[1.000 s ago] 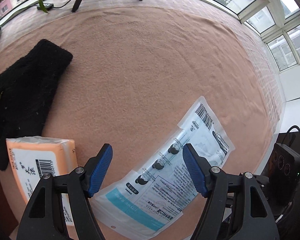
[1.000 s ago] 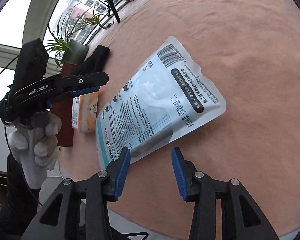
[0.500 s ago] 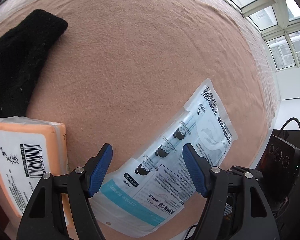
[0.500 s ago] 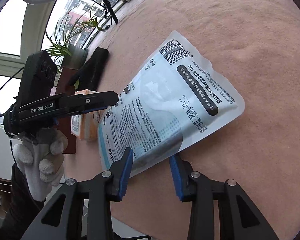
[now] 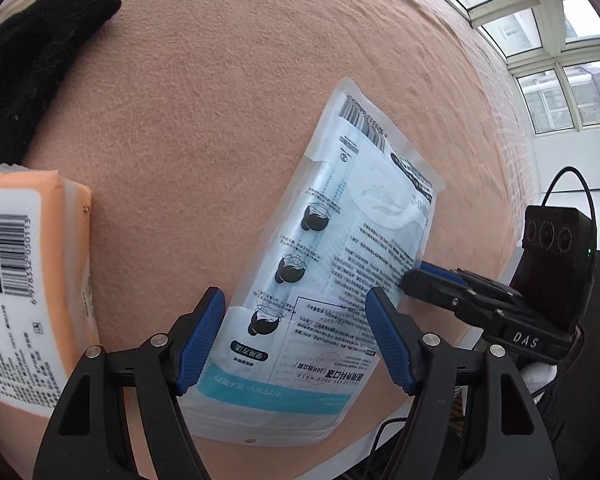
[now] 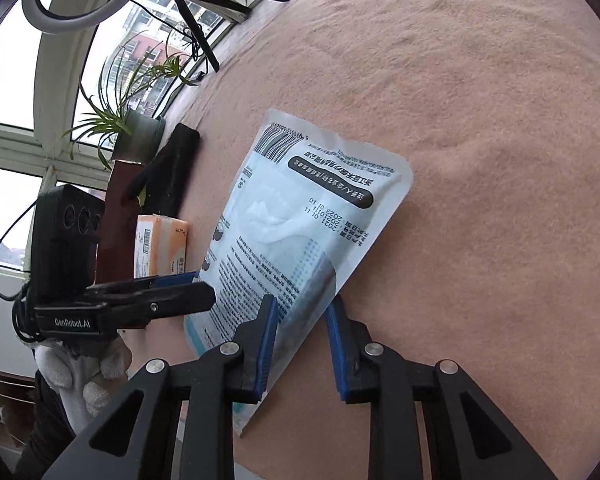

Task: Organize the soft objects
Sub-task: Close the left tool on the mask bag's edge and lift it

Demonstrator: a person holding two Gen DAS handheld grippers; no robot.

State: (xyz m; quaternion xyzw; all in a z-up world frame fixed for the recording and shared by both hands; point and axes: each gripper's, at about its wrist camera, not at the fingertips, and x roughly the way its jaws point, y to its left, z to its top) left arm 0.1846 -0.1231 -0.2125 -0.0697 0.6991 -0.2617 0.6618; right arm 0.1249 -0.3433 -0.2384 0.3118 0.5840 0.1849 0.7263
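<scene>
Two claws were at the mask pack [image 5: 332,264]: your right gripper [image 6: 302,344] straddled its edge, fingers spread, nothing pinched; your left gripper [image 5: 292,340] hung released above its near end. Pack lay flat on the tan cloth [image 5: 220,100]. Tissue pack [image 5: 24,280] and black glove [image 5: 24,68] sat grouped leftward, so probably only this pack remained.

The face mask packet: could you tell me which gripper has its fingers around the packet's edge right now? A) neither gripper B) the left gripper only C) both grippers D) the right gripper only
D: the right gripper has its blue pads on either side of the face mask packet at its long edge, while the left gripper hovers wide open over it.
</scene>
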